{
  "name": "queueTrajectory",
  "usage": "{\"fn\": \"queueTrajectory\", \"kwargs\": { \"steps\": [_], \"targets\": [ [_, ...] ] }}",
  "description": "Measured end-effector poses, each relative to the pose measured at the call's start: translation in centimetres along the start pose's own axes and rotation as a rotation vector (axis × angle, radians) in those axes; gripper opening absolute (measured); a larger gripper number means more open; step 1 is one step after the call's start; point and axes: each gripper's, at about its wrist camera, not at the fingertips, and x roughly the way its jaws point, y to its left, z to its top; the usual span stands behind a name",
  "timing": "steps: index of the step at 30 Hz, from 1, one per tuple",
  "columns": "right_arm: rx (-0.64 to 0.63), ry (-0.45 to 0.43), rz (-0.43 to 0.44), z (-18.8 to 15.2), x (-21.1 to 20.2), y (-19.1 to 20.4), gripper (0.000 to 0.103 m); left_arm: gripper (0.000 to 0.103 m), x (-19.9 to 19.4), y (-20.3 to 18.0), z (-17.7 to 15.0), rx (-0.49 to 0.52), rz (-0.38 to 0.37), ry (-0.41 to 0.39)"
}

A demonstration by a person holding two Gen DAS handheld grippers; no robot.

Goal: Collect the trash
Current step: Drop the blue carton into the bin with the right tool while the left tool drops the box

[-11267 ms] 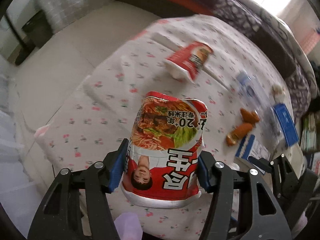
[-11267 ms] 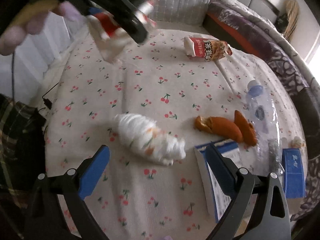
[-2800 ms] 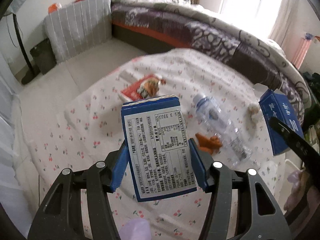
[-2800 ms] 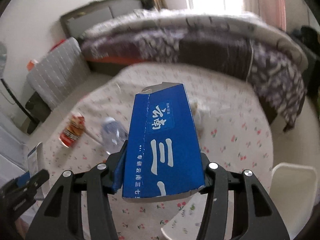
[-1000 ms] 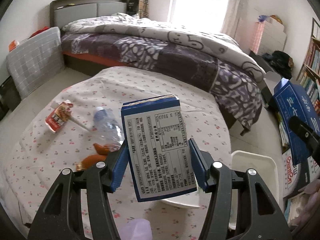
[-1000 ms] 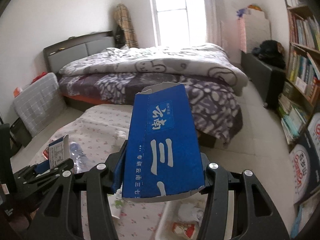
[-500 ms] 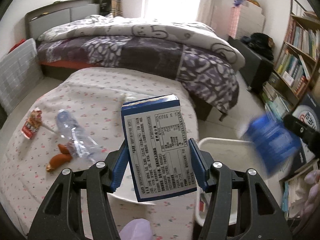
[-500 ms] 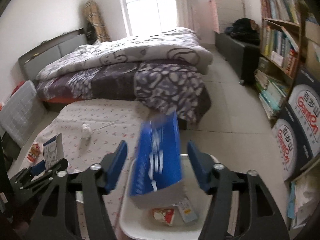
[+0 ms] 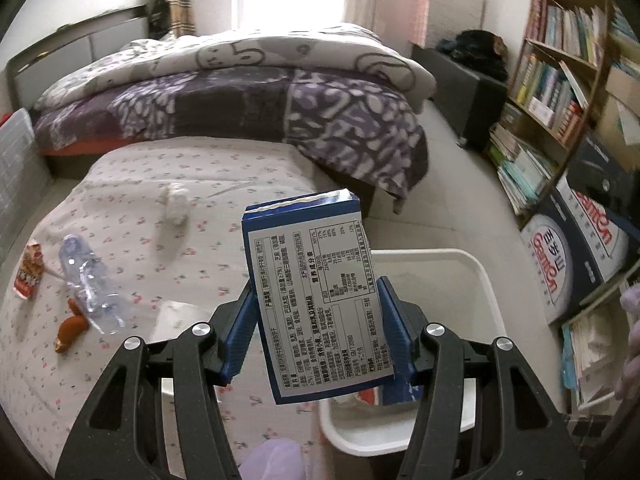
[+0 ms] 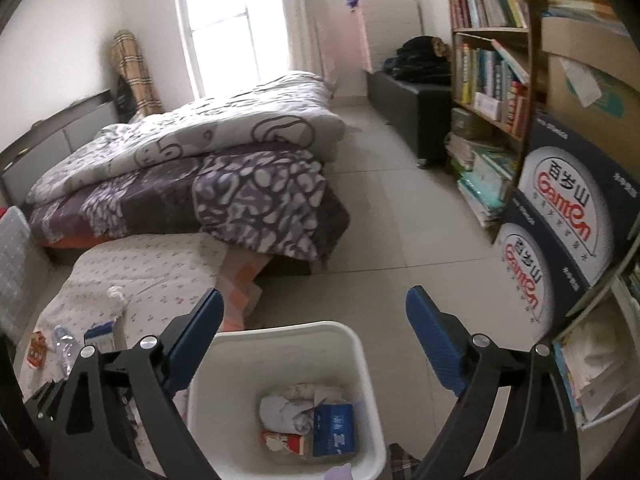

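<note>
My right gripper (image 10: 312,320) hangs spread and empty over the bin (image 10: 360,360), which holds several pieces. My left gripper (image 9: 316,328) pinches a box (image 9: 312,300) near the bin. Bottle (image 9: 90,280), wrapper (image 9: 30,272), tissue (image 9: 176,206) remain on the table (image 9: 120,184).

Soft daylight from the blown-out window (image 10: 236,28), strong fisheye bending and dark vignette at blurred edges.

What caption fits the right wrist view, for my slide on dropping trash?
Open right tongs hover above the white plastic bin, where a blue carton lies among crumpled wrappers.
</note>
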Motion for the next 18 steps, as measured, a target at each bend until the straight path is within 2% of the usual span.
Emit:
{"fn": "queueTrajectory", "kwargs": {
  "steps": [4,7,8,13,18],
  "targets": [
    [0.039,-0.008,-0.025,0.4,0.0,-1.3,0.095,0.057,0.2,-1.6,-0.1,0.029,-0.051,0.009],
    [0.066,-0.002,-0.035,0.5,0.2,-2.0,0.096,0.076,0.2,-2.5,-0.2,0.043,-0.089,0.015],
    [0.069,0.0,-0.036,0.6,0.2,-2.1,0.096,0.077,0.1,-2.8,-0.2,0.047,-0.097,0.014],
    [0.069,0.003,-0.039,0.5,0.4,-2.0,0.096,0.083,0.0,-2.7,-0.2,0.048,-0.082,0.012],
    [0.044,0.011,-0.024,0.4,0.5,-0.6,0.096,0.086,0.0,-1.2,-0.3,0.029,-0.032,0.018]
  ]
}}
